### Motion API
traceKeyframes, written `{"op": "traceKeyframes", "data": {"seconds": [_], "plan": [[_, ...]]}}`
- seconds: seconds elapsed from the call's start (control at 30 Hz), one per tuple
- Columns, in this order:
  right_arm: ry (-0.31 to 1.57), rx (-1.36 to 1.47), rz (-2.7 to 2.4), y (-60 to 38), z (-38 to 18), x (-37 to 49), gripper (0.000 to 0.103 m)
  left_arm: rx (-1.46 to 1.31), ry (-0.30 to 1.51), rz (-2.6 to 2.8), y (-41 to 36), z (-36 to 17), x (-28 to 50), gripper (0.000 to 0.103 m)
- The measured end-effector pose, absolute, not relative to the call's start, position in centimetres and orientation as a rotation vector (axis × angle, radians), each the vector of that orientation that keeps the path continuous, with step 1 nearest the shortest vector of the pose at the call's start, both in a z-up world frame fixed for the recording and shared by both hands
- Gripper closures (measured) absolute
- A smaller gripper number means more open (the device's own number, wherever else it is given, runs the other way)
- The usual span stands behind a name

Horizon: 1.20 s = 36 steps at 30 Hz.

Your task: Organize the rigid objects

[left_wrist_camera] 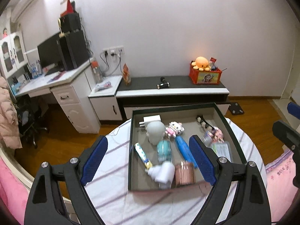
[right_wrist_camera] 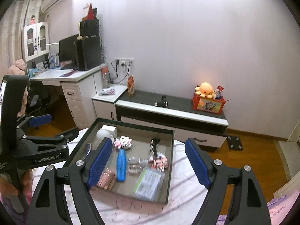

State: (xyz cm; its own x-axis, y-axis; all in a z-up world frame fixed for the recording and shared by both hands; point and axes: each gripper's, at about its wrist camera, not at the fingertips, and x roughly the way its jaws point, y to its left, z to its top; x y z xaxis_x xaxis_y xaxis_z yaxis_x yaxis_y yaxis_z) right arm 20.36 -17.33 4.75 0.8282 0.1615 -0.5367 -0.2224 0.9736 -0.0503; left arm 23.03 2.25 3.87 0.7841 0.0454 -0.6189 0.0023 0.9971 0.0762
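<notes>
I hold both tongs above a dark-rimmed tray (left_wrist_camera: 131, 150) that sits on a round table with a striped white cloth (left_wrist_camera: 112, 178). My left gripper (left_wrist_camera: 148, 161) stands wide with nothing between its blue pads, and my right gripper (right_wrist_camera: 149, 163) is wide and empty too. In the tray lie a blue tube (right_wrist_camera: 121, 166), a grey figurine head (left_wrist_camera: 156, 131), a teal roll (left_wrist_camera: 164, 151), a pink block toy (left_wrist_camera: 175, 129), a white charger (left_wrist_camera: 151, 121) and a clear packet (right_wrist_camera: 149, 182).

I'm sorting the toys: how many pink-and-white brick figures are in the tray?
2. One pink-and-white brick figure lies mid-tray beside the grey head; the second brick figure lies near the tray's right wall. Others may be hidden behind the fingers.
</notes>
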Motion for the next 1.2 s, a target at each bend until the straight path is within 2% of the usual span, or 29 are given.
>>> {"op": "traceKeyframes", "data": {"seconds": [0.2,0.5,0.73,1.03,1.2], "plan": [[0.477,-0.04,0.157,-18.6,4.0,12.8,0.02,0.113,0.585,0.027,1.2,3.0,16.4,0.01],[0.291,-0.014,0.054,-18.6,2.1,2.9,0.02,0.014,0.494,0.001,1.2,0.7,9.0,0.007],[0.208,-0.044,-0.022,-18.4,0.2,0.6,0.02,-0.031,0.347,0.033,1.6,0.4,4.8,0.0],[0.136,0.002,-0.026,-18.3,-0.9,-1.7,0.02,0.048,0.15,0.038,0.4,0.3,1.3,0.0],[0.111,0.006,-0.041,-18.0,-1.3,-2.3,0.02,0.062,0.117,0.02,-0.2,0.0,0.5,0.0]]}}
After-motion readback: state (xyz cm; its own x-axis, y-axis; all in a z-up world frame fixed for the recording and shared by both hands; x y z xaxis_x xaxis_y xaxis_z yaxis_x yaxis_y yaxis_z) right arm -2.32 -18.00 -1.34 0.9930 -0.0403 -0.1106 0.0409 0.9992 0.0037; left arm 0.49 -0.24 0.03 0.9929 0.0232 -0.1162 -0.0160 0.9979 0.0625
